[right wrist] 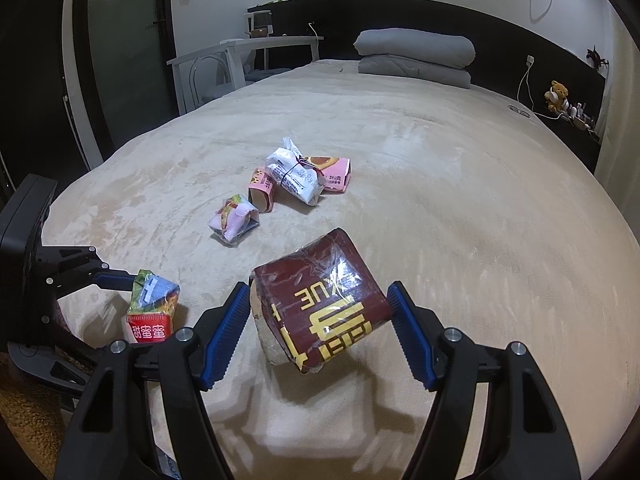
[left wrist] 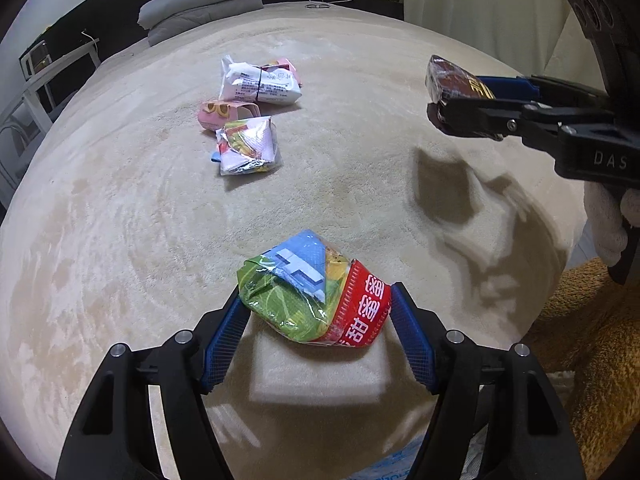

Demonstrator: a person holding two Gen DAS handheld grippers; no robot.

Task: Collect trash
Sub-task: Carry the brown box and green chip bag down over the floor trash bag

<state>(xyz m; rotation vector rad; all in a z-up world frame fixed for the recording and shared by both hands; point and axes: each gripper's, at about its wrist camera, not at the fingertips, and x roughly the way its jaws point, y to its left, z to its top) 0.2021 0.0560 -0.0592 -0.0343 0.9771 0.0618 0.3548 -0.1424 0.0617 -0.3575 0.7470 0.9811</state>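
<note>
Bedding of beige plush (left wrist: 360,60) fills the left wrist view; the left gripper (left wrist: 316,300) is clamped on a green-and-red wrapper (left wrist: 312,300), lifted above its shadow. Three more packets (left wrist: 248,120) are clustered beyond, a folded grey duvet (left wrist: 200,0) behind. In the right wrist view, the right gripper (right wrist: 320,300) is clamped on a maroon packet (right wrist: 324,300), raised over the bed

"甜蜜蜜" in white on red band of green-and-blue packet (right wrist: 151,312) at lower left, "XUE" in yellow, upside down, on maroon packet (right wrist: 324,300) at centre, "DAS" on black gripper body (left wrist: 600,160) at right edge
</note>
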